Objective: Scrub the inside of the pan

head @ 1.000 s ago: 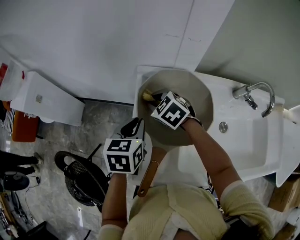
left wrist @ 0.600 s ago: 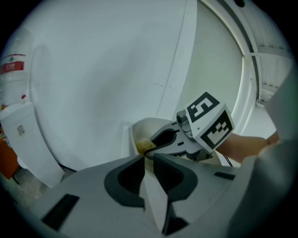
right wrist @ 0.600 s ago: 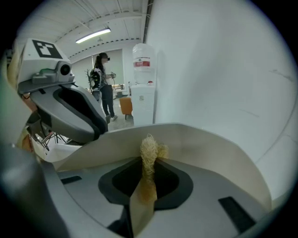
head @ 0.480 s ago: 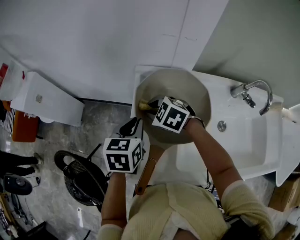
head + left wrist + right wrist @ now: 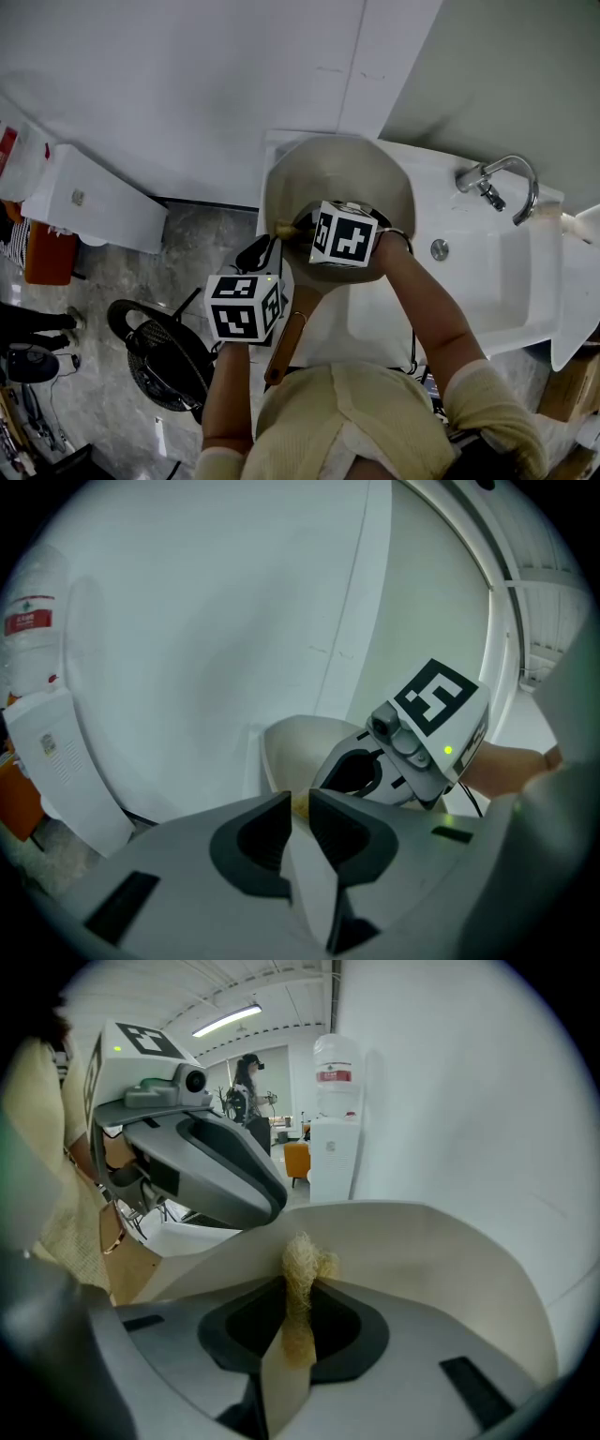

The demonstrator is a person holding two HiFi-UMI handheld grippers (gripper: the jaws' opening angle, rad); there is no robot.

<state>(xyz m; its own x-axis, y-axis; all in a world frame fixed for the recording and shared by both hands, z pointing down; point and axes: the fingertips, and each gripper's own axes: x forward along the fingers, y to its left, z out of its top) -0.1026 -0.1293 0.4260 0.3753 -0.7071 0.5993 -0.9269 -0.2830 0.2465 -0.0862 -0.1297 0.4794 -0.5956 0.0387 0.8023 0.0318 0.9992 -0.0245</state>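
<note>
Straw-yellow scrubber point(image 5: 300, 1265) pinched in right gripper point(image 5: 300, 1302) inside pan point(image 5: 337, 173); left gripper point(image 5: 300, 822) pressed together, seemingly empty: risk of unsteadied pan tipping off sink point(image 5: 487, 272).

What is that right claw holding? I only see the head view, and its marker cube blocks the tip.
Observer: In the right gripper view, the right claw is shut on a pale fibre tuft.
Visitor: Does the tuft reach the pan?
Observer: Its frayed end appears to rest against the inner wall of the pan.
Visitor: And the left claw?
Observer: In the left gripper view, the left claw has its jaws nearly together, where the pan's rim meets them.
</note>
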